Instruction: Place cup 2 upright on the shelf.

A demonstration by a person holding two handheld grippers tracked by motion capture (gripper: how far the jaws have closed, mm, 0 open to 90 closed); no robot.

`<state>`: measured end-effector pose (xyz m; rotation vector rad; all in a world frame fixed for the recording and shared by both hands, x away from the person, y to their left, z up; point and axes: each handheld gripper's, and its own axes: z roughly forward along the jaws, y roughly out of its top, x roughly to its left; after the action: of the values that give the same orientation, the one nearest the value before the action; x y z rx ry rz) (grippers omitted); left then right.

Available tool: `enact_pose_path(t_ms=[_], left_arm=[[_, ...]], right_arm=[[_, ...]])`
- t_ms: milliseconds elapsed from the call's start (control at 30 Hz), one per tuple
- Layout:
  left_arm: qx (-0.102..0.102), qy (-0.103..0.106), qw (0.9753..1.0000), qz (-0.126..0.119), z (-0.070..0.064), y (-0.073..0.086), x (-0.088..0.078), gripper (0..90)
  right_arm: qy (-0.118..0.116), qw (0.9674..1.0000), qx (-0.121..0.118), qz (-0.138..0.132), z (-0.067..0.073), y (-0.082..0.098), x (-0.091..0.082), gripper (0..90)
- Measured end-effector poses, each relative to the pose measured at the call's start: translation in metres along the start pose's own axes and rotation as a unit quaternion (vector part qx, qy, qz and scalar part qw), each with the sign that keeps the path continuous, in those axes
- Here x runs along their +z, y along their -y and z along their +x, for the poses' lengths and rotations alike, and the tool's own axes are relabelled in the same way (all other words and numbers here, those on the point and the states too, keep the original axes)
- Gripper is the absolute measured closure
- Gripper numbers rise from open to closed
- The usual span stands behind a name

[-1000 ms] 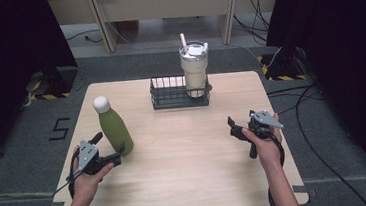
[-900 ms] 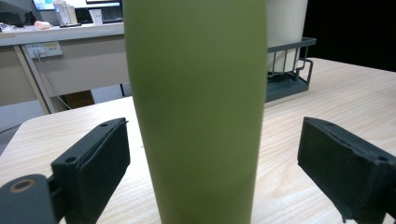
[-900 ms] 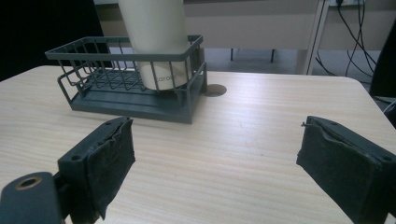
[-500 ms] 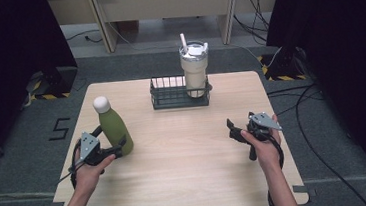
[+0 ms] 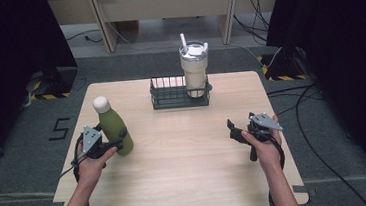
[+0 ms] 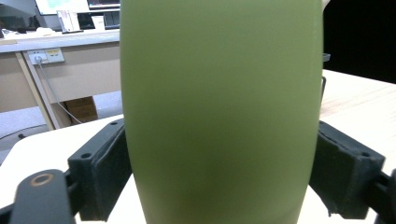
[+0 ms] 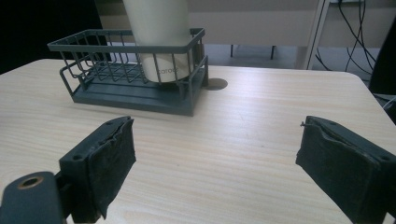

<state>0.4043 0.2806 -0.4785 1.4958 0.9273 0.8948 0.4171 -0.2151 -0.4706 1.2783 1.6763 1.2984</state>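
Observation:
A green bottle (image 5: 114, 130) with a white cap stands upright on the left side of the wooden table (image 5: 185, 153). My left gripper (image 5: 120, 141) is open, with one jaw on each side of the bottle's lower body. In the left gripper view the bottle (image 6: 219, 112) spans the whole gap and both pads (image 6: 109, 172) sit right at its sides. My right gripper (image 5: 233, 130) hovers over the right side of the table, open, with nothing between its jaws (image 7: 215, 163).
A dark wire basket (image 5: 171, 103) stands at the table's back middle with a cream tumbler (image 5: 194, 74) with a straw in its right end. From the right gripper, the basket (image 7: 116, 70) and tumbler (image 7: 156, 32) lie ahead to the left. Cables lie on the floor at right.
My left gripper has moved forward and right, so that the green bottle now sits between its jaws. The right gripper has stayed put.

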Motion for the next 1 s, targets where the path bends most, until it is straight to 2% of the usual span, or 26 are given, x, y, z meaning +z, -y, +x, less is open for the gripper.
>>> enact_pose_path(t_ms=[167, 767, 1000], left_arm=[[-0.004, -0.004, 1.0000, -0.001, -0.001, 0.000, 0.000, 19.8], [-0.009, 0.005, 0.9999, -0.004, -0.003, -0.002, 0.002, 20.3], [-0.002, 0.012, 0.9998, -0.013, -0.005, -0.012, 0.005, 20.3]], right_arm=[[-0.001, 1.0000, 0.006, 0.001, 0.001, 0.000, 0.000, 11.2], [-0.001, 1.0000, 0.009, 0.003, 0.002, -0.001, 0.001, 12.8], [0.004, 0.9999, 0.010, -0.003, -0.001, -0.004, -0.001, 13.6]])
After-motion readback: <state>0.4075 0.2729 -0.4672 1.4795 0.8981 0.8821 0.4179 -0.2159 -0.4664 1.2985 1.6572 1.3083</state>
